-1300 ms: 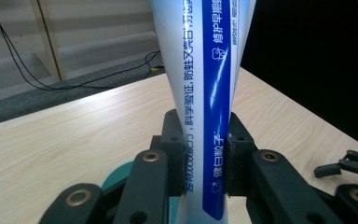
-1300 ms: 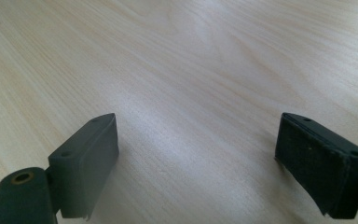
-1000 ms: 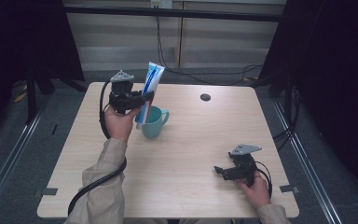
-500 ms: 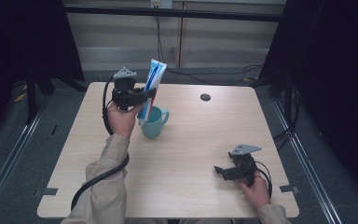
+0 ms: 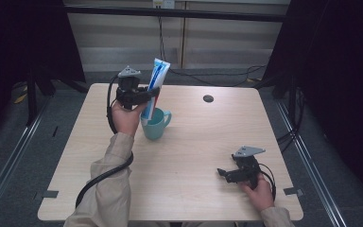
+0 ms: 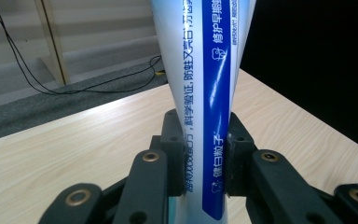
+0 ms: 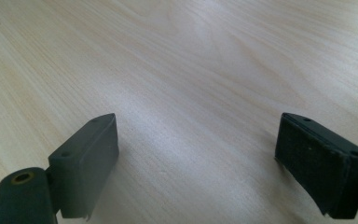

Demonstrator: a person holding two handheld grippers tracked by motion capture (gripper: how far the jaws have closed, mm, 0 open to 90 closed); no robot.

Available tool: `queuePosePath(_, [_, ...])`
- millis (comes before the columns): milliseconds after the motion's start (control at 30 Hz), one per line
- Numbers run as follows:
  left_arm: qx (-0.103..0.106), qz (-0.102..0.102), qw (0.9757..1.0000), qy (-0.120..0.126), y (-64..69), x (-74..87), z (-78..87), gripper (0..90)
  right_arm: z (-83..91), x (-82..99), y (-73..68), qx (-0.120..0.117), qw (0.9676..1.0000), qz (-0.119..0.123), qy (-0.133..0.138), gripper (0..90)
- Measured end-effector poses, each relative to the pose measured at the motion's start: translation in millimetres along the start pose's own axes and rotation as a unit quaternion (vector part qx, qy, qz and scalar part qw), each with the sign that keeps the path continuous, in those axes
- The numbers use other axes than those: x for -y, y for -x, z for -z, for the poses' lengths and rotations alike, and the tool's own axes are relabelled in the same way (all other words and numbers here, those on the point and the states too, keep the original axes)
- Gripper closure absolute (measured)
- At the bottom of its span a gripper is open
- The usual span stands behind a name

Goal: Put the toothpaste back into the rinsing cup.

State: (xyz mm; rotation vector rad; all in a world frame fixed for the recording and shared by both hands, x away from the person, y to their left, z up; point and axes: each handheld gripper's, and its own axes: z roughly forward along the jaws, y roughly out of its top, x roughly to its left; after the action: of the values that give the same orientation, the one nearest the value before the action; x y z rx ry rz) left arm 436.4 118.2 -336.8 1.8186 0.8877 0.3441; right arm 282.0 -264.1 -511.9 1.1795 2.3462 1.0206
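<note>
The left gripper, jaws clamping the tube, is barely shifting over the cup near the desk's far-left corner; insertion seems stalled. The right gripper is idling, jaws apart.

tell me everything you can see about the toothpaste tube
The toothpaste tube is a soft-looking, glossy plastic tube, white with a blue band down its length and printed Chinese text. It stands nearly upright, leaning slightly, its flat crimped end on top. The left gripper is shut on it, pads pressing both sides partway up. Its lower end points down into the teal mug on the table; whether it touches the mug's inside cannot be told. Its cap end is hidden.
</note>
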Motion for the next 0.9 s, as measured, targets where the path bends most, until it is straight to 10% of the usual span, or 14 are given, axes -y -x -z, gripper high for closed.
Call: queuePosePath(900, [-0.009,0.002,1.0000,-0.001,-3.8,-2.3,-19.5,75.2,0.0,0.0,0.1,0.000,1.0000,0.000,0.000,12.7])
